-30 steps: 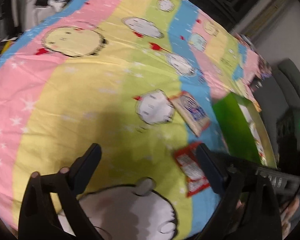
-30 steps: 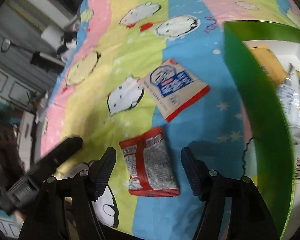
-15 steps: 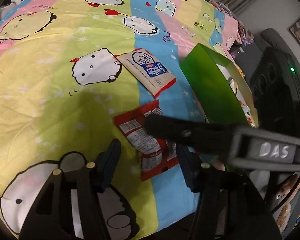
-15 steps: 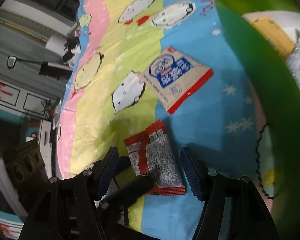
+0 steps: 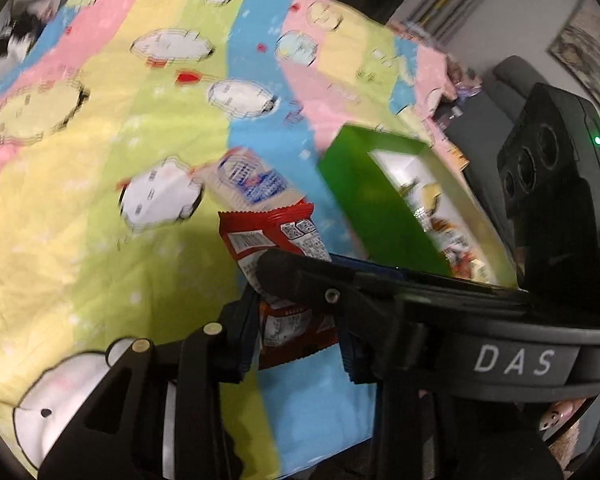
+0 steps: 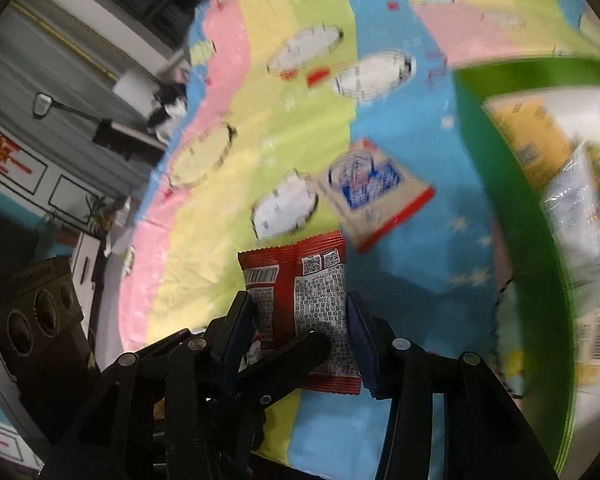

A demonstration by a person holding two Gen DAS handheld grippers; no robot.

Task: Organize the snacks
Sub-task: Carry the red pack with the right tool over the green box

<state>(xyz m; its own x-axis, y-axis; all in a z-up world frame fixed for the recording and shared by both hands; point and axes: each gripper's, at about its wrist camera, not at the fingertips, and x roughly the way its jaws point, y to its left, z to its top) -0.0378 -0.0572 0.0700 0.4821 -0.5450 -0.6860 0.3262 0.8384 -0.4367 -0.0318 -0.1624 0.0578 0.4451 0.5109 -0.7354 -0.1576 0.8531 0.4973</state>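
Red snack packet (image 6: 312, 300) stands lengthwise between both closing tongs, right gripper (image 6: 302, 334) and left gripper (image 5: 296, 336), clamped by each.

Home living room: cartoon-print cloth (image 5: 112, 208) over table, grey sofa (image 5: 512, 76), framed picture (image 5: 588, 56) on wall.

Two loose snack packets lie outside the box: one red packet (image 6: 304, 280) and one beige packet with blue print (image 6: 370, 192). One green box (image 6: 528, 216) holds several more packets, too blurred to count. One striped cartoon cloth (image 5: 100, 208) covers the surface. Two grippers show.
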